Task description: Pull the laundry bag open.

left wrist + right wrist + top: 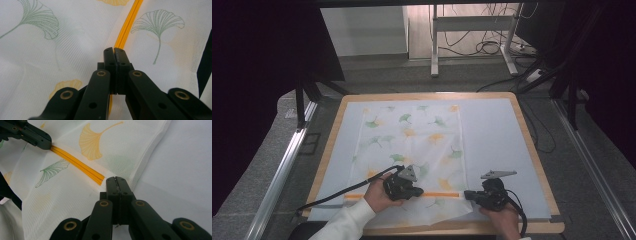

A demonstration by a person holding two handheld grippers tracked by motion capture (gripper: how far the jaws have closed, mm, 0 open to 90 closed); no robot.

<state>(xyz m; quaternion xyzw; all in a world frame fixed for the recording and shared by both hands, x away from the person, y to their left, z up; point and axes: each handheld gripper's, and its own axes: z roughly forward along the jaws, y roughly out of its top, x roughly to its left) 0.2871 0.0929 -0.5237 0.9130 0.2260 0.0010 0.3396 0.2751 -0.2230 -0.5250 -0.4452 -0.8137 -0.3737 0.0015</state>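
White mesh bag point(412, 145) printed with green and orange ginkgo leaves, orange zip point(77, 164), black grippers, pale blue mat point(497, 135) on tan bench point(532, 145)

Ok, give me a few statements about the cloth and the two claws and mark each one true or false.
1. The cloth is printed with green and yellow leaves. True.
2. The left claw stands wide open. False: its jaws are shut, at the orange strip.
3. The right claw is closed at the end of the orange strip. True.
4. The cloth lies on bare wood. False: it lies on a pale blue mat.
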